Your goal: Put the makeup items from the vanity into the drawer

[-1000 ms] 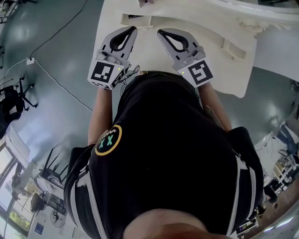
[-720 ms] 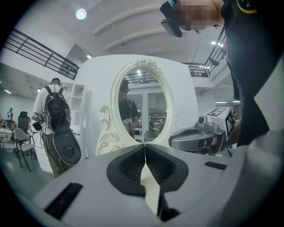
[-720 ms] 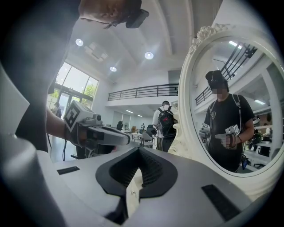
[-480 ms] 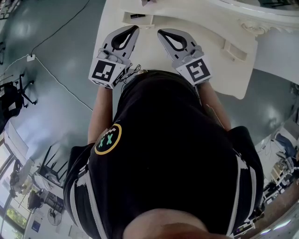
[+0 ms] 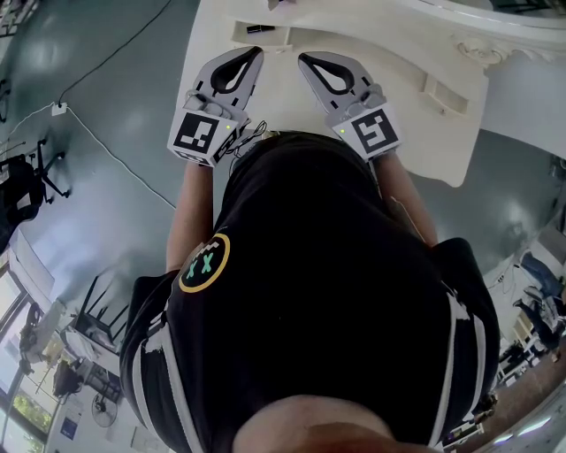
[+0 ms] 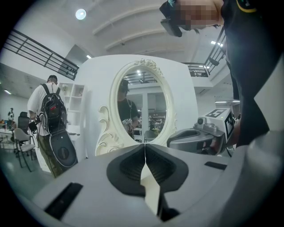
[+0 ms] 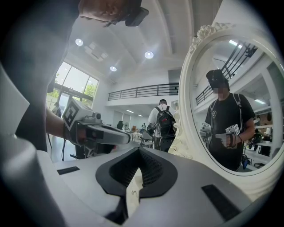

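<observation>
My left gripper (image 5: 256, 54) and right gripper (image 5: 303, 60) hang side by side over the near part of the white vanity top (image 5: 407, 62), both pointing level at the mirror. Each is shut with nothing between its pads. In the left gripper view the jaws (image 6: 144, 147) meet in a closed seam before the oval mirror (image 6: 144, 104), and the right gripper (image 6: 197, 138) shows to the side. In the right gripper view the jaws (image 7: 139, 150) are closed too, with the left gripper (image 7: 104, 134) beside them. A small dark item (image 5: 279, 4) at the picture's top edge is mostly cut off.
A shallow slot (image 5: 261, 35) sits in the vanity top just beyond the gripper tips, and a small raised block (image 5: 442, 92) lies to the right. A person with a backpack (image 6: 52, 119) stands left of the vanity. A cable (image 5: 106, 150) crosses the grey floor.
</observation>
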Demonstrator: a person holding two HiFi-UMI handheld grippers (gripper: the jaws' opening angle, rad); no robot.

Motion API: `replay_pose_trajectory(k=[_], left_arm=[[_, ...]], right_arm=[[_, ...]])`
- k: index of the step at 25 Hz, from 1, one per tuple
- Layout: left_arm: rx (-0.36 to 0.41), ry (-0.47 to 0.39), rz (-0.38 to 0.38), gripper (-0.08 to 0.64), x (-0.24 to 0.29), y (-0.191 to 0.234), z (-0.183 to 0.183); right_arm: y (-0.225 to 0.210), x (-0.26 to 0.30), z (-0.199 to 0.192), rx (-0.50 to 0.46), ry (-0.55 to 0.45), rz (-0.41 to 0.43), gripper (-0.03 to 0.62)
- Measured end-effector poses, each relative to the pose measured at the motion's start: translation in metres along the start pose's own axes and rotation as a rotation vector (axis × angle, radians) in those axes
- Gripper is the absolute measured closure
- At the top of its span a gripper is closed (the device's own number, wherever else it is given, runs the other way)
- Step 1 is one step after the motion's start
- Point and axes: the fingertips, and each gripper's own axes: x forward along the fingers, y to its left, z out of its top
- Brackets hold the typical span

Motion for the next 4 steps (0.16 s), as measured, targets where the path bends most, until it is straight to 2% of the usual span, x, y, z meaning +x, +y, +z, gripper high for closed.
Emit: replay_pose_trajectory(k=[4], left_arm=[[0.005,-0.002,-0.003,0.537,0.0013,-0.0004,-0.0009]], right_arm=[[-0.0013,0.0000,-0.0006,0.005,0.000,-0.005,0.572]])
